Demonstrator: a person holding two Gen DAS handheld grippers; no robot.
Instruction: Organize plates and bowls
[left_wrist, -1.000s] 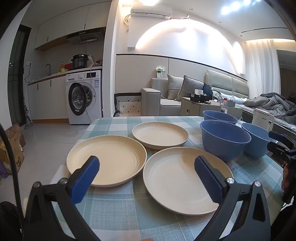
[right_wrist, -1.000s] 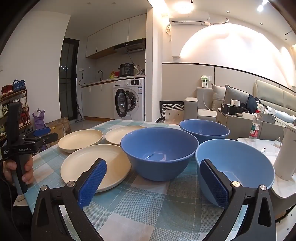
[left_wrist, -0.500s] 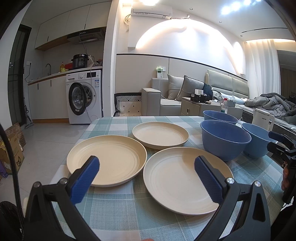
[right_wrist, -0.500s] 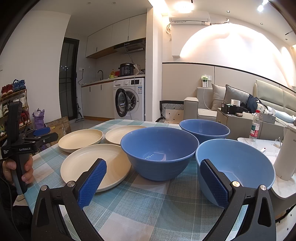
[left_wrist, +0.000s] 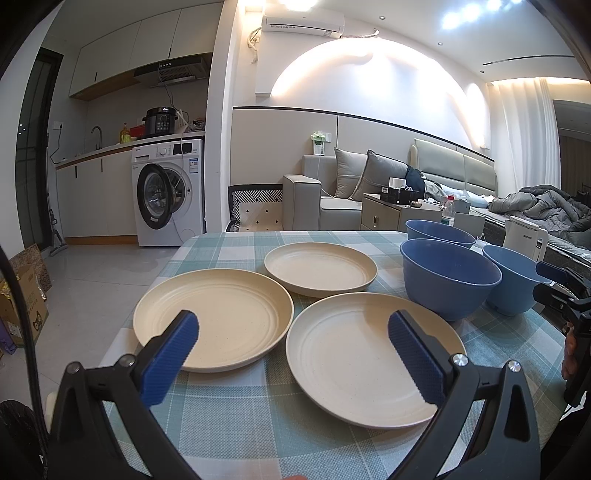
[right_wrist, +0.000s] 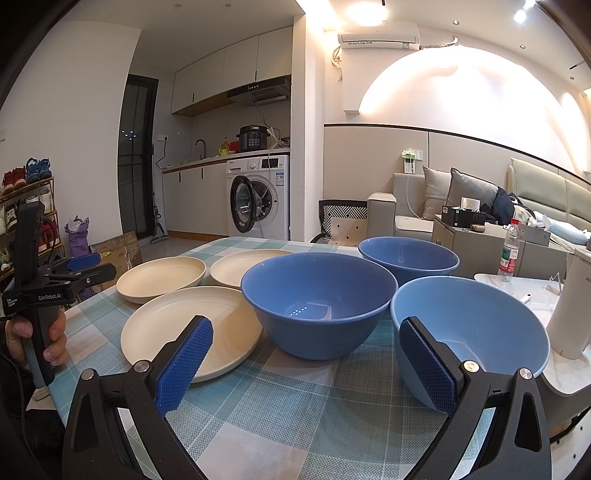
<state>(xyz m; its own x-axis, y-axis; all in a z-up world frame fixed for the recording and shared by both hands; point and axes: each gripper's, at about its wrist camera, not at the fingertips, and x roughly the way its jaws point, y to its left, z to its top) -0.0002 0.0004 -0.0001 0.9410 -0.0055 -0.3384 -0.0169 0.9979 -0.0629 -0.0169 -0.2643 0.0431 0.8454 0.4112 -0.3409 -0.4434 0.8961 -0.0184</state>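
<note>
Three cream plates lie separately on the checked tablecloth: a near-left plate (left_wrist: 218, 314), a near-right plate (left_wrist: 362, 354) and a smaller far plate (left_wrist: 320, 266). Three blue bowls stand to their right: a dark middle bowl (right_wrist: 317, 295), a far bowl (right_wrist: 408, 256) and a lighter near bowl (right_wrist: 476, 328). My left gripper (left_wrist: 293, 356) hangs open above the table's near edge, between the two near plates, holding nothing. My right gripper (right_wrist: 304, 363) is open too, low over the cloth in front of the middle and lighter bowls.
A white kettle (right_wrist: 570, 306) stands on a white surface right of the lighter bowl. The table's left edge (left_wrist: 162, 266) drops to the tiled floor. A person's hand (right_wrist: 35, 339) holds the left gripper's handle. A sofa and a washing machine are behind.
</note>
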